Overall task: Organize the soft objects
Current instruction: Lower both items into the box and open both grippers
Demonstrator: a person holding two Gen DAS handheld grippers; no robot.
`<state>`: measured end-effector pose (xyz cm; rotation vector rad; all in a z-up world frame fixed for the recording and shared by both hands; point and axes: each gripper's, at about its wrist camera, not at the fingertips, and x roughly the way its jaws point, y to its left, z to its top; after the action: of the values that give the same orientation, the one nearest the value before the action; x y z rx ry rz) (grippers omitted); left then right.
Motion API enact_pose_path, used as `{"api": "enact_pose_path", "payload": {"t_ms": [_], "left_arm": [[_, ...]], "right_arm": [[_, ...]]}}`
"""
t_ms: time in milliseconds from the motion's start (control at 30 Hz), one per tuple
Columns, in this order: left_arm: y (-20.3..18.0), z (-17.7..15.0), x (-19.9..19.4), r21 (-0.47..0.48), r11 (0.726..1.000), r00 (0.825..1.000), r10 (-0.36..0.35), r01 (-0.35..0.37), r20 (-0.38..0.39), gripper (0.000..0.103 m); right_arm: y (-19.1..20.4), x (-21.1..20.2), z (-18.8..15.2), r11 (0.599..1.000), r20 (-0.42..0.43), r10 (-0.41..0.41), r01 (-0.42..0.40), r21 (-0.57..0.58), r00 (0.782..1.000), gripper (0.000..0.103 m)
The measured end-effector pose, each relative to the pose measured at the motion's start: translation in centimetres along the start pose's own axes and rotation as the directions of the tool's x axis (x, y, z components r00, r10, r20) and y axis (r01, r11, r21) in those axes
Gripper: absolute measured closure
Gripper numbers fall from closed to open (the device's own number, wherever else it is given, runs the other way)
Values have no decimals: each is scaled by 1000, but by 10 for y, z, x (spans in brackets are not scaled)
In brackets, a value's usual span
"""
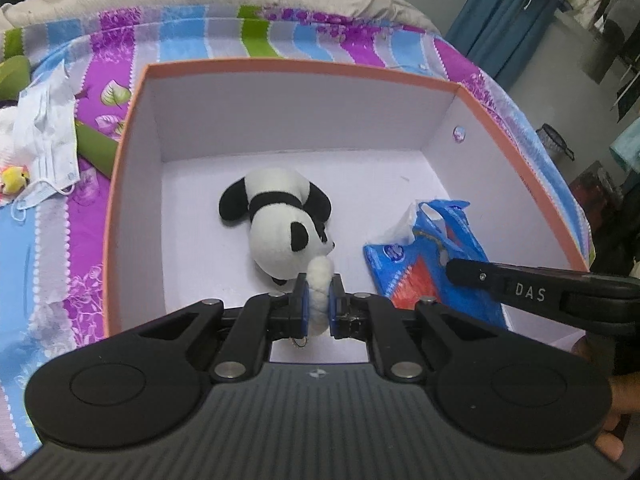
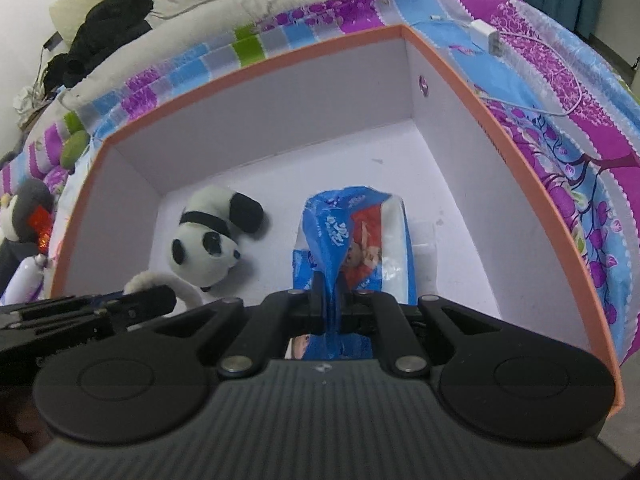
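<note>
A plush panda (image 1: 280, 220) lies on the white floor of an orange-rimmed box (image 1: 280, 67). My left gripper (image 1: 319, 296) is shut on the panda's white limb, low inside the box. To its right a blue tissue pack (image 1: 432, 264) rests on the box floor. In the right wrist view my right gripper (image 2: 328, 300) is shut on a pinched fold of the tissue pack (image 2: 352, 236), with the panda (image 2: 208, 240) to its left. The left gripper (image 2: 132, 300) shows there at the lower left, gripping the white limb.
The box (image 2: 256, 68) sits on a striped purple and blue bedsheet (image 1: 60, 264). Left of the box lie a face mask (image 1: 48, 136), a green item (image 1: 96, 144) and a small yellow toy (image 1: 14, 180). A penguin plush (image 2: 24, 220) sits outside the left wall. A white charger and cable (image 2: 492, 40) lie at the back right.
</note>
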<state>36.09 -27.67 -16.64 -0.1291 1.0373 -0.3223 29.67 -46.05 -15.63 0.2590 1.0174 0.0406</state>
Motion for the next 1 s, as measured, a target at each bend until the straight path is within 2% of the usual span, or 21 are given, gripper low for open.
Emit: {"api": "enact_pose_path", "payload": {"t_ms": [167, 267, 300, 333, 600, 1000], "left_arm": [[-2, -1, 4, 8, 1000, 1000, 8, -8, -11, 91], [-4, -1, 3, 25, 1000, 1000, 1, 0, -29, 88], [-5, -1, 1, 27, 1000, 1000, 5, -4, -27, 81], [-6, -2, -2, 29, 1000, 1000, 8, -7, -24, 73], [-8, -7, -40, 34, 999, 999, 11, -13, 36, 72], [-12, -39, -133, 30, 999, 989, 7, -12, 148, 72]], "right_arm": [[-2, 5, -1, 1000, -23, -15, 15, 2, 1000, 93], [-3, 6, 0, 1000, -37, -22, 23, 8, 999, 80], [-2, 4, 0, 1000, -33, -25, 25, 6, 999, 69], [-2, 2, 0, 1000, -26, -30, 30, 2, 999, 63], [6, -33, -6, 1000, 31, -19, 19, -9, 999, 63], [32, -113, -35, 999, 135, 14, -9, -35, 991, 63]]}}
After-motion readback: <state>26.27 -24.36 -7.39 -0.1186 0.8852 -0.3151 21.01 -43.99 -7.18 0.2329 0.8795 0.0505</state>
